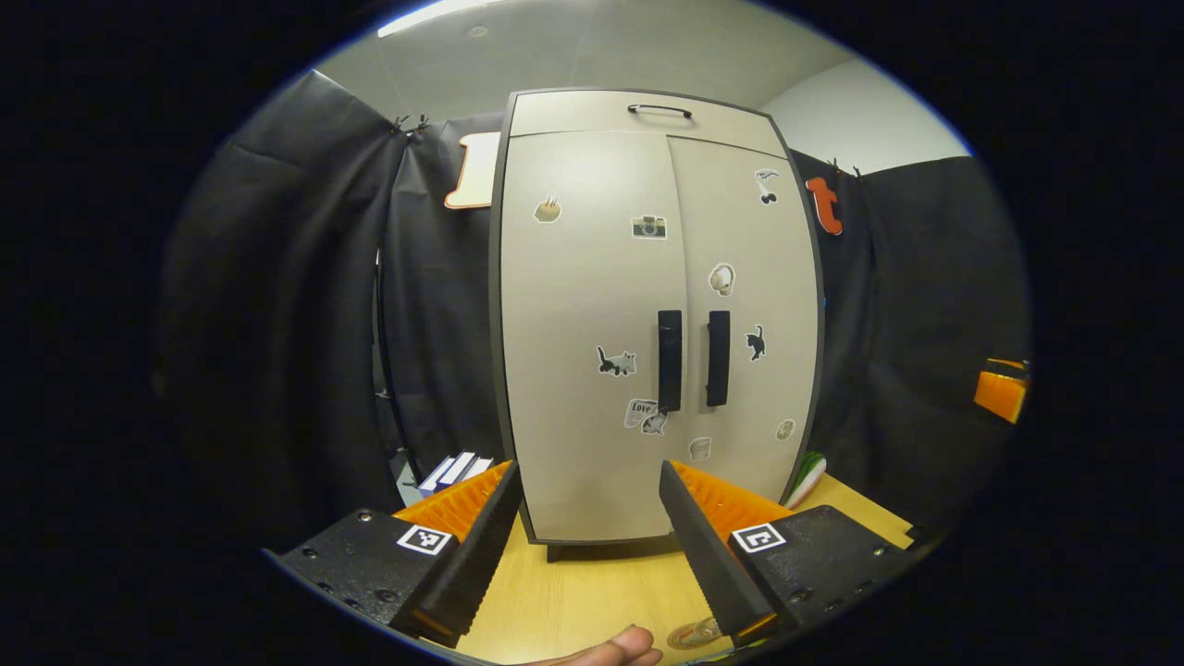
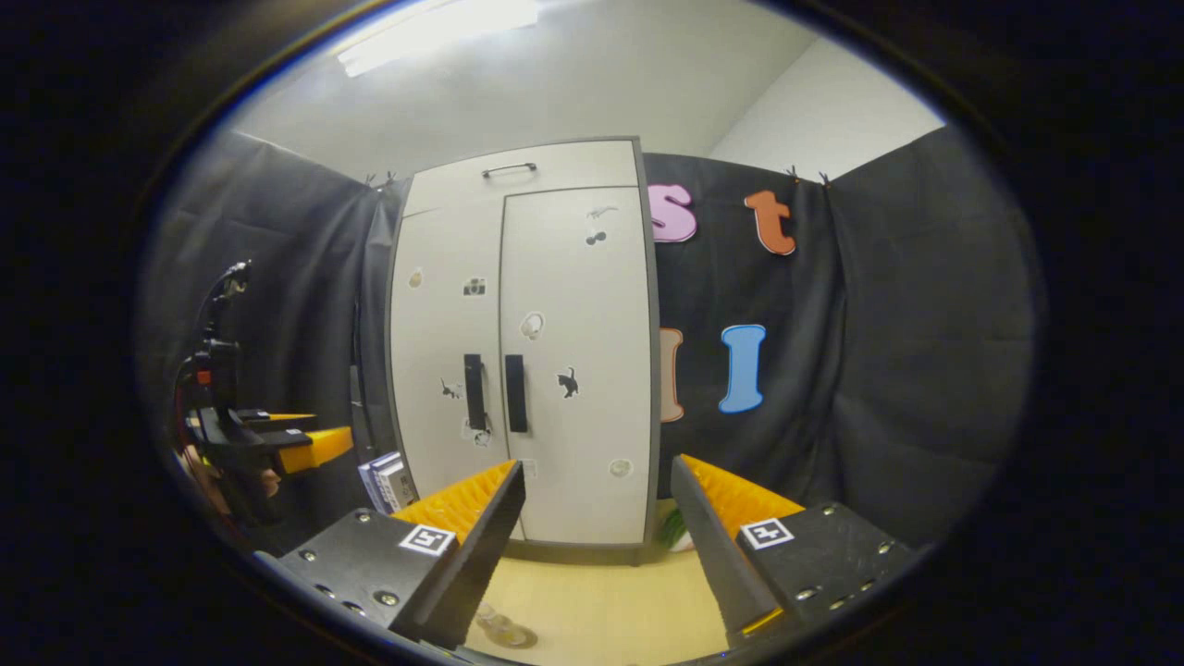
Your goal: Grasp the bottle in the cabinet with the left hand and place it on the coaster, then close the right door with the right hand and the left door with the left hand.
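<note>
The pale cabinet stands at the back of the wooden table with both doors shut and its two dark handles side by side. My left gripper is open, a short way in front of the doors, with nothing between its fingers. To the right my right gripper is open and holds nothing, facing the cabinet's right door. A round coaster lies on the table close below, with something clear standing on it, partly hidden by a finger. The left gripper also shows at the left of the right gripper view.
A green and white object lies by the cabinet's right foot. Several books stand left of the cabinet. A person's fingertip shows at the bottom edge. Black cloth walls surround the table.
</note>
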{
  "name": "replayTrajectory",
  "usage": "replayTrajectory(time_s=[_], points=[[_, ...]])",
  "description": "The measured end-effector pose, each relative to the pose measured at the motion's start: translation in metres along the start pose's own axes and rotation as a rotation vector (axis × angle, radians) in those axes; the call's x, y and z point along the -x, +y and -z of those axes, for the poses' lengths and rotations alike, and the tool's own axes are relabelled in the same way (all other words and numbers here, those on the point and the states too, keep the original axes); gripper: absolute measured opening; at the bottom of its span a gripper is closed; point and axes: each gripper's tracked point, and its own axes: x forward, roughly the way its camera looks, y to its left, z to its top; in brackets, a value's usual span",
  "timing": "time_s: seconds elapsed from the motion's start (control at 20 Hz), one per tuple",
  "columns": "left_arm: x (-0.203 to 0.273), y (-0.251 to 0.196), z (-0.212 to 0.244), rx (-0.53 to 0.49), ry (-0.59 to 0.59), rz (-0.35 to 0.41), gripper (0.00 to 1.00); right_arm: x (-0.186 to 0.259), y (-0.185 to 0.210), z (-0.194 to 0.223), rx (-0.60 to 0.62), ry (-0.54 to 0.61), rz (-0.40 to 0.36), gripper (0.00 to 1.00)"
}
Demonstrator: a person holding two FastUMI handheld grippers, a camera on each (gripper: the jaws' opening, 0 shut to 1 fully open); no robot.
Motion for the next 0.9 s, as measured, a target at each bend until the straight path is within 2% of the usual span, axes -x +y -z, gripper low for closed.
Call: replayTrajectory(time_s=[0.05,0.45,0.85,0.9], points=[[0.000,0.000,-0.002,-0.005,-0.002,0.003,0.94,-0.001,0.002,0.002,-0.002,0.000,-0.002,0.97],[0.011,-0.019,-0.018,-0.012,-0.069,0.067,0.94,0.012,0.014,0.010,0.025,-0.001,-0.015,0.96],[0.012,-0.038,-0.008,0.001,-0.023,0.127,0.94,0.029,0.008,0.016,0.022,-0.016,0.002,0.96],[0.012,-0.037,-0.008,-0.006,-0.024,0.127,0.94,0.029,0.007,0.017,0.020,-0.014,0.008,0.93]])
